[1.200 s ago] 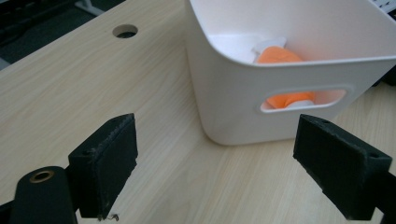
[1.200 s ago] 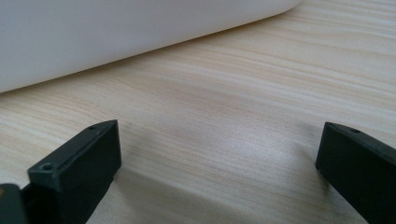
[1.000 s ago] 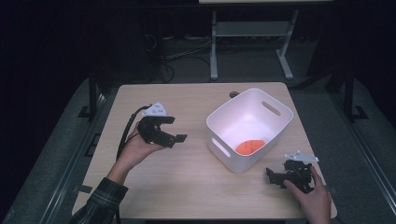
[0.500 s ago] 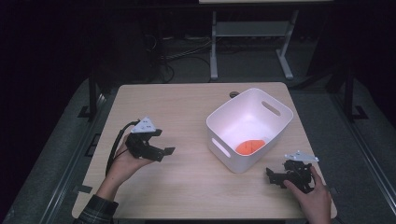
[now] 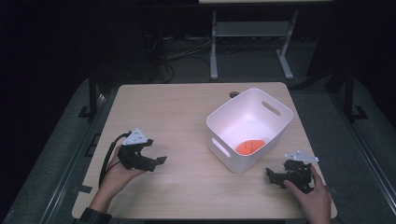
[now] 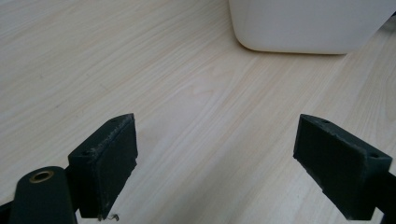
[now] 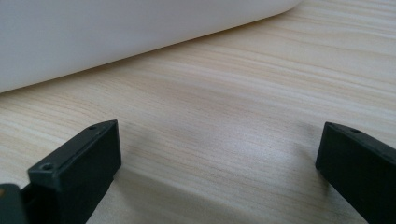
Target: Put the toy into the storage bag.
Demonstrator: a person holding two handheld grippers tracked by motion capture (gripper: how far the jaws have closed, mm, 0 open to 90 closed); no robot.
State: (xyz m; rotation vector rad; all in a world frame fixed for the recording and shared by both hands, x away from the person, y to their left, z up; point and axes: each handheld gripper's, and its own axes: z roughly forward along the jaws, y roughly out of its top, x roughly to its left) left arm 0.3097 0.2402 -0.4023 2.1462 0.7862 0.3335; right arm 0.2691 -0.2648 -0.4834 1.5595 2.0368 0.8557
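White bin (image 5: 250, 126) holds a flat orange piece (image 5: 250, 147).

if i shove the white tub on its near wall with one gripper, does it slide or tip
The white tub would probably slide: it sits flat on the smooth wooden table and looks wider than tall. It likely moves easily, since it holds just one small orange piece. Its thin-looking walls with cut-out handles may flex a little under a push.
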